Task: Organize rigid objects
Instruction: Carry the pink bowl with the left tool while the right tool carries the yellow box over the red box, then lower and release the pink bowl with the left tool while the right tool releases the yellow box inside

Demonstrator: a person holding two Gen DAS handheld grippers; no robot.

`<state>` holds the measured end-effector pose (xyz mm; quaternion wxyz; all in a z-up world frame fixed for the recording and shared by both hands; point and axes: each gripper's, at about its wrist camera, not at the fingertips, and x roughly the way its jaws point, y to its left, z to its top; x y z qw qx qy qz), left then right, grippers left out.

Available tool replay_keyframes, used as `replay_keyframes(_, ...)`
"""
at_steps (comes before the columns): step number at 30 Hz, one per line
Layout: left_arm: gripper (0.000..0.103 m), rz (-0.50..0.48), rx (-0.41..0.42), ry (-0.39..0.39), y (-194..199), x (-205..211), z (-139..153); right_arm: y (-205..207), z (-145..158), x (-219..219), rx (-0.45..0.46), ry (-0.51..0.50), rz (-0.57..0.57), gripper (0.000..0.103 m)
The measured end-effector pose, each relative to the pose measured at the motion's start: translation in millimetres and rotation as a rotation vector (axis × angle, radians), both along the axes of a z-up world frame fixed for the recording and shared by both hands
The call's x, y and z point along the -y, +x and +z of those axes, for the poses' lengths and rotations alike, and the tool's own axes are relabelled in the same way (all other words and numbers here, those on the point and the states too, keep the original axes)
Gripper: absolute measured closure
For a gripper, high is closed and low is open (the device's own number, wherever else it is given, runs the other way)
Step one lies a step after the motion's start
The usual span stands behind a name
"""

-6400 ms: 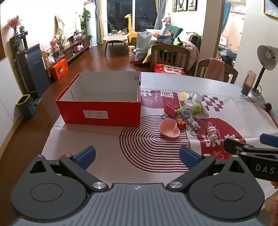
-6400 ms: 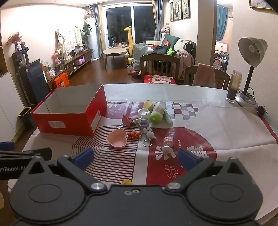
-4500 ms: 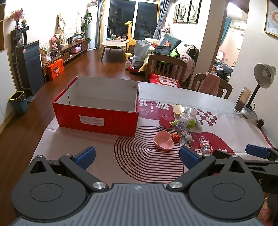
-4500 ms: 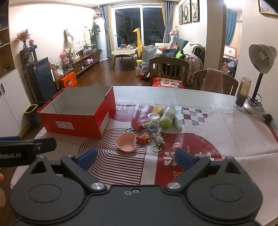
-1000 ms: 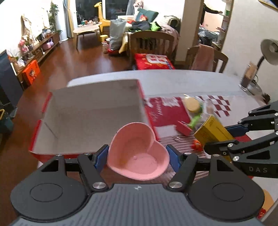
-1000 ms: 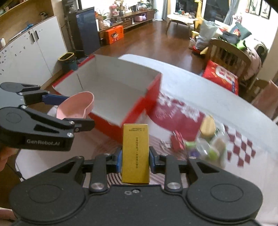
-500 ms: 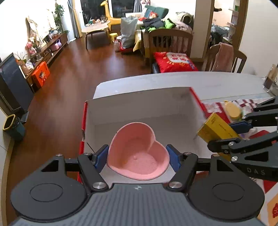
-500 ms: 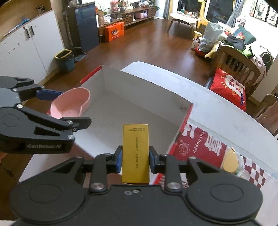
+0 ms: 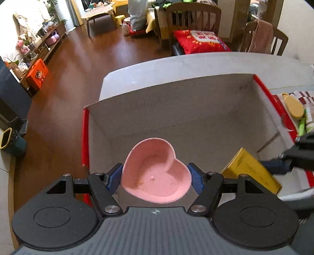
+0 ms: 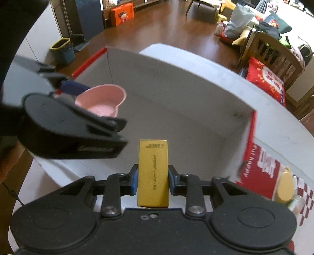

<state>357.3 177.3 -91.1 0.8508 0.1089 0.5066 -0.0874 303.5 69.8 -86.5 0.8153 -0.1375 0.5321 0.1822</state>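
My left gripper [image 9: 156,178] is shut on a pink heart-shaped bowl [image 9: 155,172], its blue pads pressing both sides. It hangs inside the open red box [image 9: 196,94], over the left part of the grey floor. My right gripper [image 10: 153,181] is shut on a yellow carton [image 10: 153,172], held lengthwise over the box's near right part. In the left wrist view the yellow carton [image 9: 251,172] and the right gripper [image 9: 280,166] show at the right. In the right wrist view the pink bowl [image 10: 102,102] and the left gripper [image 10: 88,102] sit at the left.
The box's walls [image 10: 176,78] rise around both grippers. Right of the box, on a red patterned cloth [image 10: 257,172], lie a yellow lid [image 9: 293,107] and a green-capped bottle [image 9: 306,121]. Chairs [image 9: 194,17] stand beyond the table's [image 9: 176,64] far edge.
Both grippers have moved forward and down over the box, and the bowl and the carton now sit lower between its walls. Both grips are unchanged.
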Motion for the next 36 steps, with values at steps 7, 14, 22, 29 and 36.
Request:
replay_keyframes(7,0.032,-0.005,-0.103,0.017,26,2,-26,15,-23,-8,-0.055,-0.02,-0.02,0.075)
replay_keyframes(14,0.032,-0.056,-0.168,0.06,35,17,-42,17,-44,-10,-0.108,-0.054,-0.039,0.076)
replay_keyframes(22,0.031,-0.056,-0.273,0.03,46,25,-60,17,-59,-4,-0.17,-0.062,-0.078,0.075)
replay_keyframes(29,0.032,-0.017,-0.299,0.005,47,22,-60,21,-58,-3,-0.182,-0.054,-0.077,0.069)
replay_keyframes(36,0.032,-0.015,-0.227,-0.013,38,21,-46,10,-45,-3,-0.147,-0.037,-0.079,0.055)
